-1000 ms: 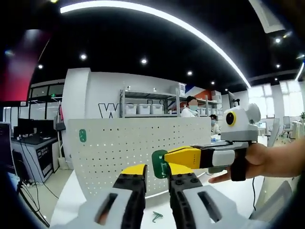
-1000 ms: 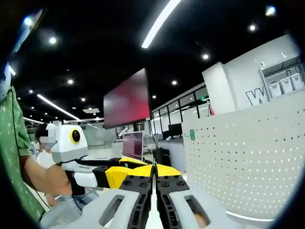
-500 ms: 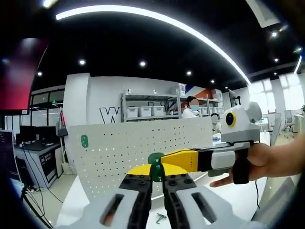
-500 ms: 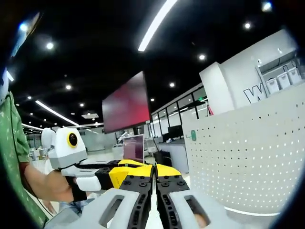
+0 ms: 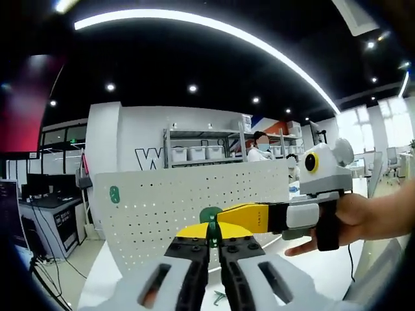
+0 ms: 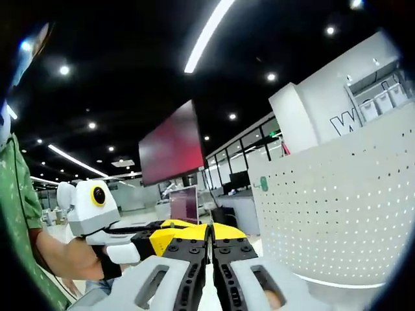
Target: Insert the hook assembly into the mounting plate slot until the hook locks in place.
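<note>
A small green hook assembly (image 5: 209,214) hangs in the air in front of the white perforated mounting plate (image 5: 188,197). My left gripper (image 5: 212,241) is shut on its lower part. My right gripper (image 5: 225,216) reaches in from the right, held by a hand (image 5: 363,217), and its yellow jaws are closed on the same hook. A second green hook (image 5: 115,194) sits on the plate's upper left. In the right gripper view my right gripper (image 6: 209,245) is shut, the left gripper (image 6: 178,232) meets it from the left, and the plate (image 6: 337,214) stands to the right with its green hook (image 6: 263,184).
Another green piece (image 5: 217,297) lies on the white table (image 5: 311,269) below the grippers. Shelves with bins (image 5: 194,150) and people stand behind the plate. A desk with monitors (image 5: 32,194) is at the left. A red screen (image 6: 172,152) hangs in the background.
My left gripper has gone from open to shut on the green hook that the right gripper holds. Both views shifted slightly with the hands.
</note>
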`<state>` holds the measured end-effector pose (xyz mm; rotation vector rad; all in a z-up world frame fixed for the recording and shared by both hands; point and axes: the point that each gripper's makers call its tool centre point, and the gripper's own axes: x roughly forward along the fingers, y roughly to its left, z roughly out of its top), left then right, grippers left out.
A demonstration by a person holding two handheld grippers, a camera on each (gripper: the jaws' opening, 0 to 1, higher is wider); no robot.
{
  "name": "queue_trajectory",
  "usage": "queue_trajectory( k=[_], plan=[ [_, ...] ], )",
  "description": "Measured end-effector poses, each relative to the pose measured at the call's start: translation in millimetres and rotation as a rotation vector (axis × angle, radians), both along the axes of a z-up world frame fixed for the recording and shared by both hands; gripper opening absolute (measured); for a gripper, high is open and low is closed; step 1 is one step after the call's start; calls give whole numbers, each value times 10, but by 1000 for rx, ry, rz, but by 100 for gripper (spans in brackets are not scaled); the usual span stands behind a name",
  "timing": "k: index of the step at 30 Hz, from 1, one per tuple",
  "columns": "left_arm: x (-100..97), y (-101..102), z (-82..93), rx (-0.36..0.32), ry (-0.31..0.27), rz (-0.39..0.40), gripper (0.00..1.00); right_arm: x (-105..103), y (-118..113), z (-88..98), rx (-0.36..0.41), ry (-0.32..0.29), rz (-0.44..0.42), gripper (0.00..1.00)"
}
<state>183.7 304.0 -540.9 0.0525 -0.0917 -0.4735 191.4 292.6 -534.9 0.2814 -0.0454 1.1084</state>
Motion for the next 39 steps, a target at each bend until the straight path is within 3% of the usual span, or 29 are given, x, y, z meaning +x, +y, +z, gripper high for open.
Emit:
queue_trajectory(
  k=[5, 15, 22, 25, 39],
  plan=[
    [1, 5, -13, 8, -3, 3, 4, 20, 2, -25, -5, 44, 17, 0],
    [5, -11, -24, 21, -6, -2, 4, 42, -6, -34, -17, 52, 18, 1],
    [-7, -30, -61, 49, -4, -5, 4, 25, -1, -37, -32, 36, 14, 0],
    [-8, -22, -68, 46, 1, -2, 4, 3, 13, -36, -54, -2, 4, 0],
    [-18, -19, -1, 41, -15, 8, 4, -50, 17, 52, -44, -35, 6, 0]
  ],
)
